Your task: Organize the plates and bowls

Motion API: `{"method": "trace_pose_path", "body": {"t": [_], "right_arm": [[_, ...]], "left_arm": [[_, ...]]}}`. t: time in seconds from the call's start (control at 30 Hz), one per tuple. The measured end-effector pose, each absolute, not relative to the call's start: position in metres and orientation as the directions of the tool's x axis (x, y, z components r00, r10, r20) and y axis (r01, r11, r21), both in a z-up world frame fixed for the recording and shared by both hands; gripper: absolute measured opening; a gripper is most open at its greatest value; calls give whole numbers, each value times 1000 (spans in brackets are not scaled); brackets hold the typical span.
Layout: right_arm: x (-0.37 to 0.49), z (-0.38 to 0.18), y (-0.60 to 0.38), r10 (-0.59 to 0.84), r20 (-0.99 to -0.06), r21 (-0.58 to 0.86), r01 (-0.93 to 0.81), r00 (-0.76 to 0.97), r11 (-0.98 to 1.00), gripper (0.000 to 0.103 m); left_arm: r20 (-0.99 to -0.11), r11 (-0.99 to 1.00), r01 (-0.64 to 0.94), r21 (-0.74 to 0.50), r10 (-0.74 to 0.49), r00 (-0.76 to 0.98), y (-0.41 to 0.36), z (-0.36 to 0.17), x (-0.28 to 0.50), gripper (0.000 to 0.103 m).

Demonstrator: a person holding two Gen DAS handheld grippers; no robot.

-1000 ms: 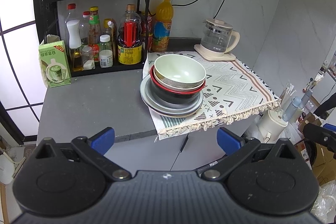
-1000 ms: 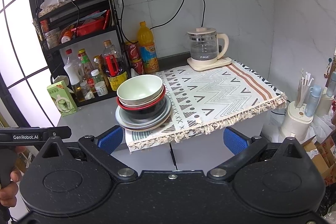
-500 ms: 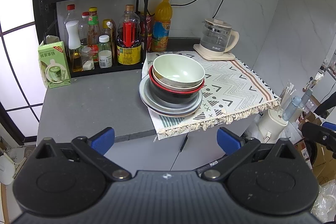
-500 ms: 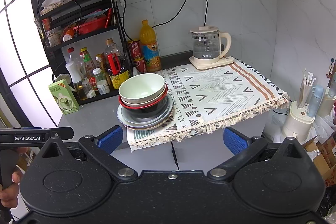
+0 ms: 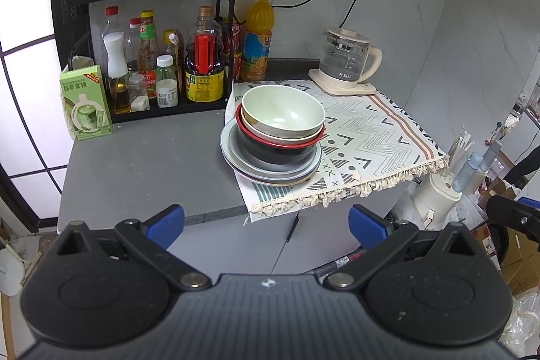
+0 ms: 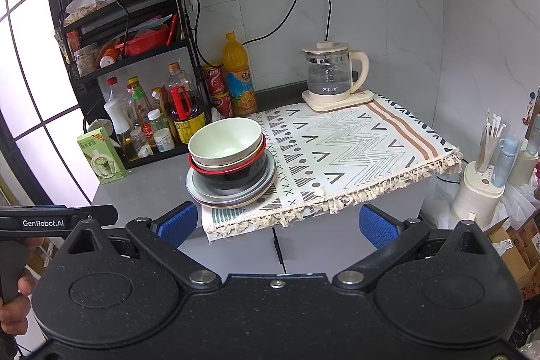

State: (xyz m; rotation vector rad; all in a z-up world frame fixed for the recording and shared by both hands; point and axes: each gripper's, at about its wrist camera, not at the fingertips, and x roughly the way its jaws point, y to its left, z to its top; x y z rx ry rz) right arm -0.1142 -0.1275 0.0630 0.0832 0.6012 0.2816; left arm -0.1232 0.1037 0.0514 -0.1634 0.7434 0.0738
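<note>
Presently: left gripper (image 5: 266, 221) held level, short of the counter's near edge, blue pads (image 5: 165, 225) spread wide, nothing between them. Right gripper (image 6: 278, 223) likewise level and near, jaws wide apart, empty; a hand (image 6: 15, 306) on the other tool's handle shows at its far left. Stack of dishes on the left end of the patterned cloth (image 5: 371, 137), overhanging onto the grey counter (image 5: 141, 164): pale green bowl (image 5: 281, 113) uppermost, nested in a beige bowl, a red-rimmed black bowl (image 5: 280, 150) beneath, then grey plates (image 5: 233, 154), possibly three. Glass kettle (image 5: 344, 63) at far right, seemingly empty. Black rack (image 5: 148, 49), far left, holding bottles.
</note>
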Motion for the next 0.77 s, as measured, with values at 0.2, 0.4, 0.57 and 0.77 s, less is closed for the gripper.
{"method": "trace_pose_path", "body": {"t": [0.2,0.4,0.57,0.77], "right_arm": [[-114,63,-134,294,-552,176,-235,780,956,103],[-115,62,-136,287,-555,175,-228,781,958,103],[-115,60,-137,285,-560,175,-225,778,958,103],[-115,59,-136,285,-564,173,-227,775,959,103]], "left_arm": [[-687,987,-117,-114,7,726,102,49,-123,102],[-687,987,-119,-112,9,727,102,48,-123,102],[-684,987,-120,-105,15,729,101,48,-123,102],[-691,987,-127,-102,22,722,101,48,-121,102]]}}
